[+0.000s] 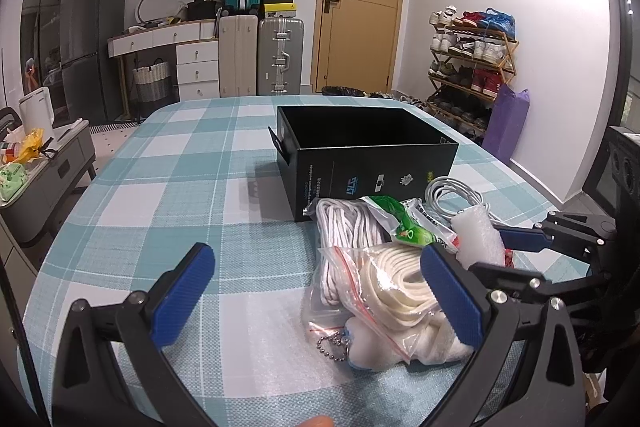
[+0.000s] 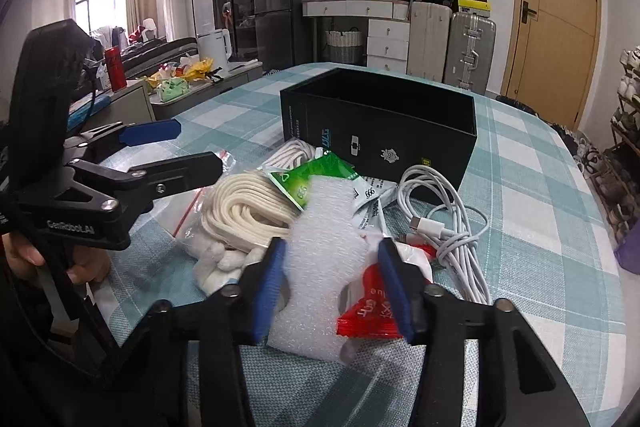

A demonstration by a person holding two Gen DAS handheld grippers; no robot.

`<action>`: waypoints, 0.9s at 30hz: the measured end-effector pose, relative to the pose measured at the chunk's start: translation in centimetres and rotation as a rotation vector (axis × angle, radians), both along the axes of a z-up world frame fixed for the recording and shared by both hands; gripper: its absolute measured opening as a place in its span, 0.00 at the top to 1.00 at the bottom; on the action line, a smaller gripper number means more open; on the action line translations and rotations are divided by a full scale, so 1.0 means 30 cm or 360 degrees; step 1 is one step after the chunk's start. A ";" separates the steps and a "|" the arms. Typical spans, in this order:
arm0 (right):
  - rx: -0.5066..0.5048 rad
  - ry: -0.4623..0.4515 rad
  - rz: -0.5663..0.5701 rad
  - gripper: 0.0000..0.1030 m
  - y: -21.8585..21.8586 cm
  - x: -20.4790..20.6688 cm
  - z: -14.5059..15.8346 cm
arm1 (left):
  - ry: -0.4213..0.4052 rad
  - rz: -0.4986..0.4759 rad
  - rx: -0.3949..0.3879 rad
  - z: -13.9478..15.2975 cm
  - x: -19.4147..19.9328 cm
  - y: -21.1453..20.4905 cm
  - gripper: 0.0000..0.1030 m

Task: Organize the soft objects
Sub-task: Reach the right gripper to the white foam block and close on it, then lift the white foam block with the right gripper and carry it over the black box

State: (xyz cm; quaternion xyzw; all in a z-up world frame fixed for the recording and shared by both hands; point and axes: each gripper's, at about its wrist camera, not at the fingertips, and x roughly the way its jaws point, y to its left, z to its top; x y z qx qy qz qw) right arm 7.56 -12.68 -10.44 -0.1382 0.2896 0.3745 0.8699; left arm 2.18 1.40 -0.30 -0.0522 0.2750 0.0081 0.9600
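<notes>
left claw (image 1: 316,291): jaws spread wide and holding nothing; its right finger lies over the bagged cream rope, its left finger stands over bare cloth.
right claw (image 2: 332,291): jaws partly closed around the white foam sheet; both blue pads sit at the sheet's sides, though whether they press it i cannot tell.
white foam sheet (image 2: 320,227): long axis runs away from the right wrist camera toward the black box; its near end lies on the counter between the fingers, its far end rests over the green packet.
cream rope in zip bag (image 1: 384,283): coiled, its long axis running from the near edge of the counter toward the box; it lies left of the foam.
white cord bundle (image 1: 344,227): behind the cream rope, touching the box's front wall.
green packet (image 2: 312,179): tilted, lying between rope and foam.
red packet (image 2: 368,311): under the right claw's right finger, beside the foam.
white usb cable (image 2: 448,227): loosely looped to the right of the pile, in front of the box.
black box (image 1: 372,163): open top, standing behind the pile.
counter (image 1: 180,187): covered in teal and white checked cloth.
</notes>
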 end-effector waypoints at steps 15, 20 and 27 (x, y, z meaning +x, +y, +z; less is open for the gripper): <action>0.0291 -0.0052 -0.0030 0.61 -0.126 -0.050 0.086 | 0.0109 -0.0123 0.0054 -0.006 0.023 -0.074 0.00; 0.0316 -0.0061 -0.0063 0.61 -0.155 -0.050 0.098 | 0.0194 -0.0185 0.0046 -0.018 0.055 -0.102 0.00; 0.0326 -0.0065 -0.0078 0.61 -0.167 -0.058 0.102 | 0.0255 -0.0239 -0.0051 -0.031 0.083 -0.100 0.06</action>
